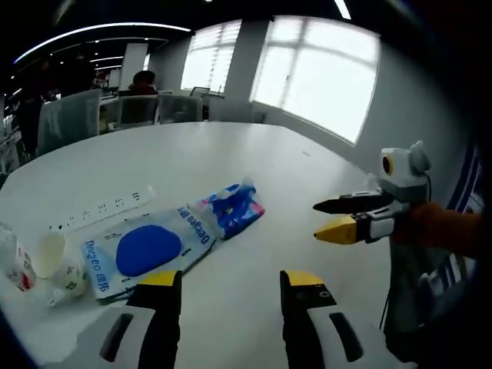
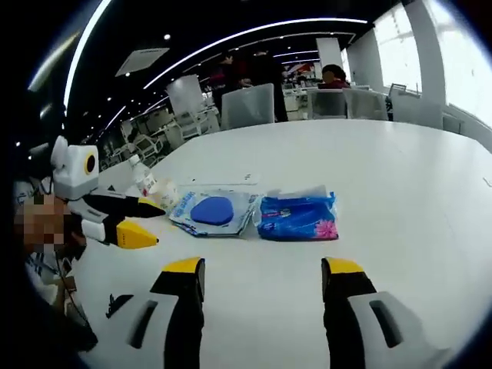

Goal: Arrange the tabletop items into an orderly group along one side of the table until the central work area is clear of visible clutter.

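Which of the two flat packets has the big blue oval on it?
The pale packet nearer the bottle. The other packet is solid blue with pink print.

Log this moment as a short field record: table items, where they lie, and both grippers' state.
surface: white table
pouch: white packet with a blue oval, lying flat
pack: blue patterned pack, flat, beside the packet
strip: white power strip, beyond the packet
cup: paper cup, at the packet's end
bottle: plastic bottle
left gripper: open, empty
right gripper: open, empty

Bottle (image 1: 14,265) cut by left edge
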